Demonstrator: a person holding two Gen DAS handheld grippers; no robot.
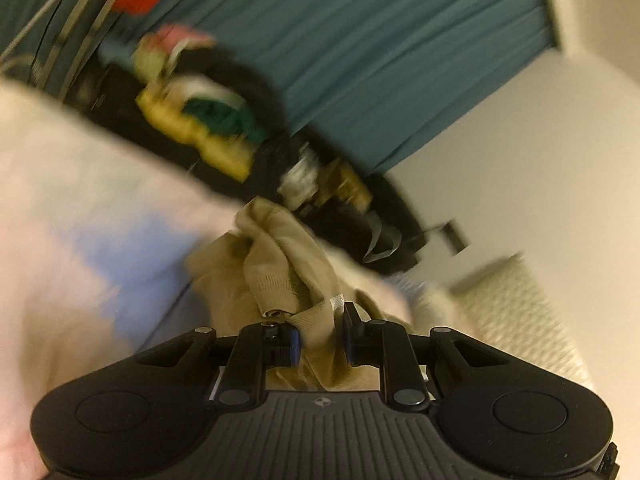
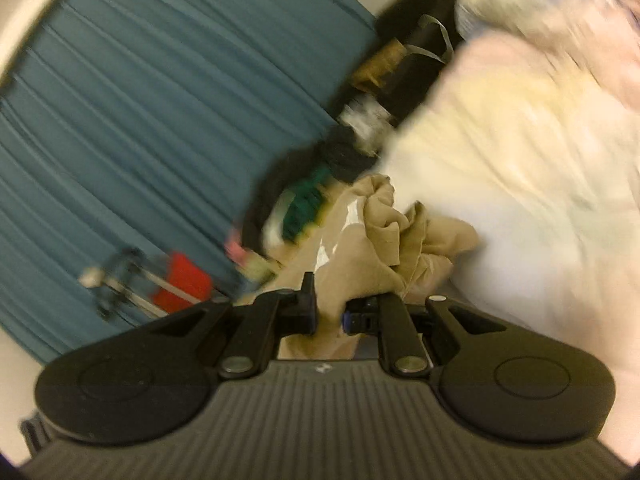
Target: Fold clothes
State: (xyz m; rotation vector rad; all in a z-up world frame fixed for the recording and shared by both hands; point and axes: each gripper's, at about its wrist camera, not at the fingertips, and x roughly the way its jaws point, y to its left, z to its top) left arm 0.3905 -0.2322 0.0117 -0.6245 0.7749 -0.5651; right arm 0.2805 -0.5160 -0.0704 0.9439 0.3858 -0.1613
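Note:
A tan garment [image 1: 276,268] is bunched up and lifted over a pale bedspread [image 1: 72,184]. My left gripper [image 1: 322,340] is shut on a fold of it, the cloth pinched between the blue pads. In the right wrist view the same tan garment [image 2: 384,236] hangs crumpled in front of my right gripper [image 2: 330,314], which is shut on another part of it. A shiny strip shows on the cloth near the right gripper's left finger. Both views are tilted and blurred.
A teal curtain [image 1: 400,48] hangs behind. A dark pile of mixed clothes [image 1: 224,120] lies at the bed's far edge, with yellow and green items. A red object [image 2: 182,286] and a metal rack stand by the curtain. A white textured pillow [image 1: 516,320] lies right.

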